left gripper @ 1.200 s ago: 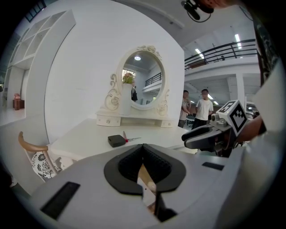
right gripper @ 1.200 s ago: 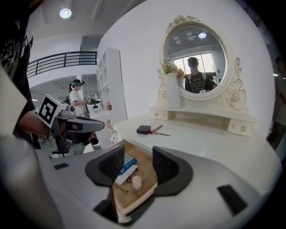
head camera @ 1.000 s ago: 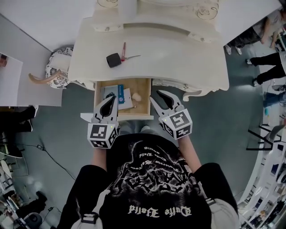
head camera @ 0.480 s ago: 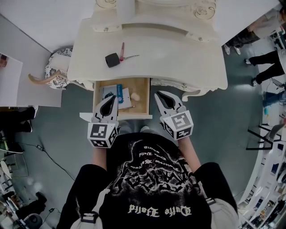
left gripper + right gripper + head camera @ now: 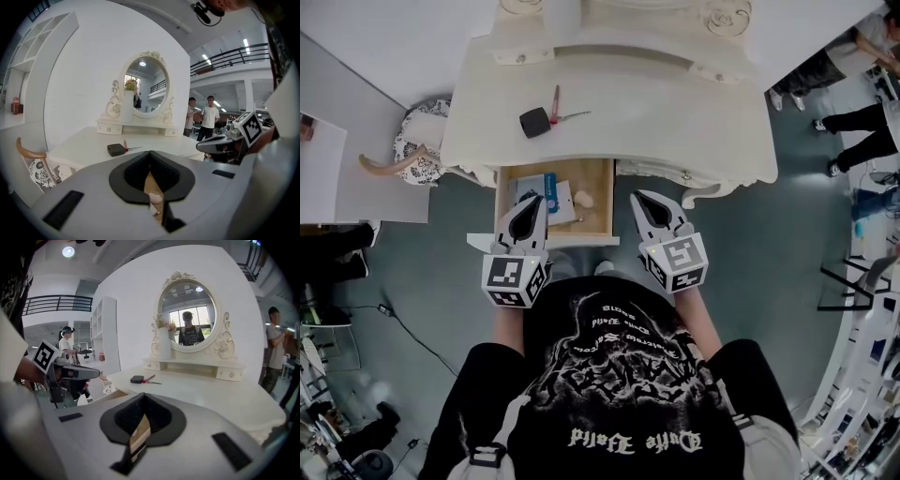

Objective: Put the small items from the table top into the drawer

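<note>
A small black box (image 5: 534,122) and a red-handled tool (image 5: 558,105) lie on the cream dressing table (image 5: 675,112). They show again in the left gripper view, the box (image 5: 116,149) and the tool (image 5: 129,147). Below the table's front edge the wooden drawer (image 5: 600,187) stands open; it holds a blue item (image 5: 551,190), white paper and a small pinkish item (image 5: 584,199). My left gripper (image 5: 531,204) hovers over the drawer's front left, shut and empty. My right gripper (image 5: 645,199) hangs just right of the drawer; its jaws have just been closing with nothing between them, and they are shut.
An oval mirror (image 5: 143,86) with small drawers and a vase stands at the table's back. A chair with a patterned seat (image 5: 420,150) sits left of the table. People stand off to the right (image 5: 853,122). The person's body is close behind both grippers.
The right gripper's jaws went from wide apart to shut, and it shifted slightly right, away from the drawer. The left gripper kept still.
</note>
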The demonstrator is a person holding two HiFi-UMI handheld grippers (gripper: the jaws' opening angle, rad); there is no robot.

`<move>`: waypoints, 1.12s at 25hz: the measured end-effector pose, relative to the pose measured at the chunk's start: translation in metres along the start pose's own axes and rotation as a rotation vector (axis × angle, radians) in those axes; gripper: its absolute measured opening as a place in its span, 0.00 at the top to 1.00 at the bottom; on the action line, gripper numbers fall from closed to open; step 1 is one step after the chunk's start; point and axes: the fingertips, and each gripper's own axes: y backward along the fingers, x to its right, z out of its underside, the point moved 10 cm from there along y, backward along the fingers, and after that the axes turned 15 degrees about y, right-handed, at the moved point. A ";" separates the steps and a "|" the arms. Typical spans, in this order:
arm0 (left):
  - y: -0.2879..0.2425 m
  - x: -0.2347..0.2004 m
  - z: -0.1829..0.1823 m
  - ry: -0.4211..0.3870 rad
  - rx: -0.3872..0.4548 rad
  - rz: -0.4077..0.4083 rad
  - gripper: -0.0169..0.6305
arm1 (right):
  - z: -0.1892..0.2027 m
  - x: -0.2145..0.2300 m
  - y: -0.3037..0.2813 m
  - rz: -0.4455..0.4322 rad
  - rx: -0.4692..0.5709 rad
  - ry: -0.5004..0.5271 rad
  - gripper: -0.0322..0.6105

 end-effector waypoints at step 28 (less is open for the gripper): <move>0.010 0.004 0.009 -0.017 -0.001 -0.016 0.95 | 0.003 -0.002 0.008 -0.005 0.005 0.039 0.93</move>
